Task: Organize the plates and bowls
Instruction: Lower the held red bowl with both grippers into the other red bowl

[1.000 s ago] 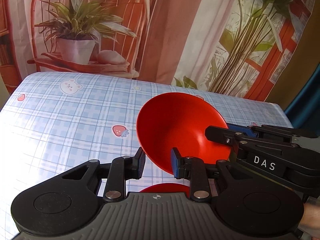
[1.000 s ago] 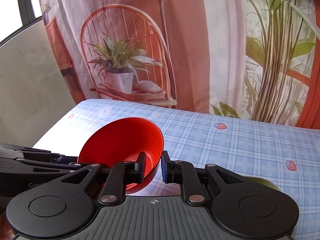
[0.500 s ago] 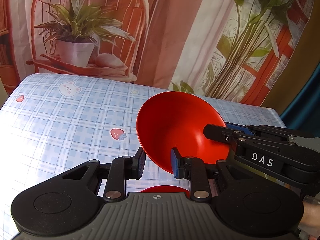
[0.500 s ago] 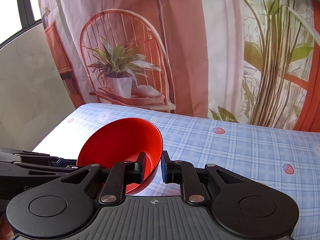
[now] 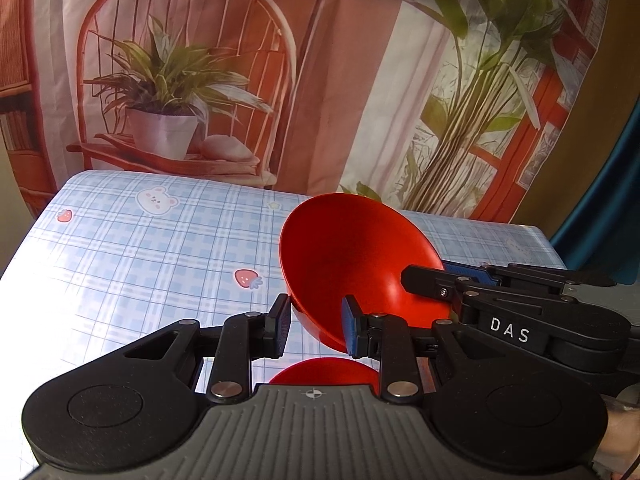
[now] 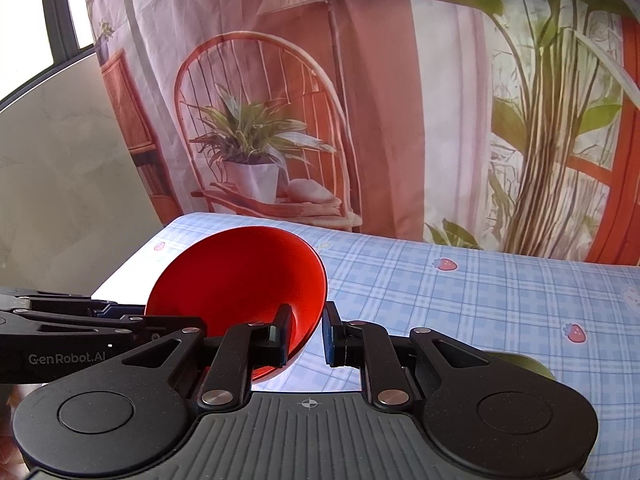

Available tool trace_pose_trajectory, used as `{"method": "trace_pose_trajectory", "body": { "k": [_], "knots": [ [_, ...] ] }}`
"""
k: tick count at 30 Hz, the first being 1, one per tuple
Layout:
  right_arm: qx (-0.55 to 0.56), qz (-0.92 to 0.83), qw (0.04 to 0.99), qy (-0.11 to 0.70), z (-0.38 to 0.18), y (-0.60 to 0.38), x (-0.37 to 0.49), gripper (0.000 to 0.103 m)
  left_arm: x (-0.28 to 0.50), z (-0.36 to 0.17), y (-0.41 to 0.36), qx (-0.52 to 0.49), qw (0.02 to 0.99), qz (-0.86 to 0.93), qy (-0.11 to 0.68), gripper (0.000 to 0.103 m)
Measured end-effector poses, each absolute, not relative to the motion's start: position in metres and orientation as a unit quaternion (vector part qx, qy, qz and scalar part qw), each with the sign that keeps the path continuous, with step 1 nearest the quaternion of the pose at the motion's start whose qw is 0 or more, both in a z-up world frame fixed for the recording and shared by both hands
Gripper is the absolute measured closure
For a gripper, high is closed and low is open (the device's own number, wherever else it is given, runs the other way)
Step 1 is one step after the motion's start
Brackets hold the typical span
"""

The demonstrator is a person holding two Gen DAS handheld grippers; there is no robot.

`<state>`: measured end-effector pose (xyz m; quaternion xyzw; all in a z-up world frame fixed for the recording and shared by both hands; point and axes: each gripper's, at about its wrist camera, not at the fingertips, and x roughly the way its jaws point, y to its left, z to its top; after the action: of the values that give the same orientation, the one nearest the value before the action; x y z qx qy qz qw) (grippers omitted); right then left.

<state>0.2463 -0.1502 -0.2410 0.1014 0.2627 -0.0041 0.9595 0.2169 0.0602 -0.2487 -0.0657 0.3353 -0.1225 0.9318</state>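
A red bowl is held tilted above the table by both grippers. My left gripper clamps its near rim between its jaws. My right gripper clamps the opposite rim of the same bowl. The right gripper's black body, marked DAS, crosses the right of the left wrist view. A second red dish lies on the table below the held bowl, mostly hidden by my left gripper's body. A green dish shows partly behind my right gripper's right finger.
The table carries a blue plaid cloth with strawberry and bear prints. A printed backdrop curtain hangs behind the table's far edge. A grey wall lies to the left.
Both grippers have lifted the red bowl a little; the table looks lower and farther in both views. The grips have not changed.
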Motion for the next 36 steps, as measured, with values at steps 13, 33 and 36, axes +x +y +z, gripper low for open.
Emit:
{"method": "trace_pose_trajectory", "body": {
  "k": [13,33,36],
  "knots": [
    [0.109,0.0,0.957,0.269,-0.257,-0.129,0.204,0.088,0.168,-0.257,0.061,-0.056,0.931,-0.124,0.338,0.074],
    [0.109,0.002,0.948,0.298,-0.275,-0.12,0.191,0.088,0.151,-0.281,0.06,-0.052,0.923,-0.126,0.36,0.074],
    [0.108,0.004,0.948,0.301,-0.278,-0.12,0.191,0.088,0.15,-0.284,0.06,-0.052,0.922,-0.125,0.364,0.074]
  ]
}}
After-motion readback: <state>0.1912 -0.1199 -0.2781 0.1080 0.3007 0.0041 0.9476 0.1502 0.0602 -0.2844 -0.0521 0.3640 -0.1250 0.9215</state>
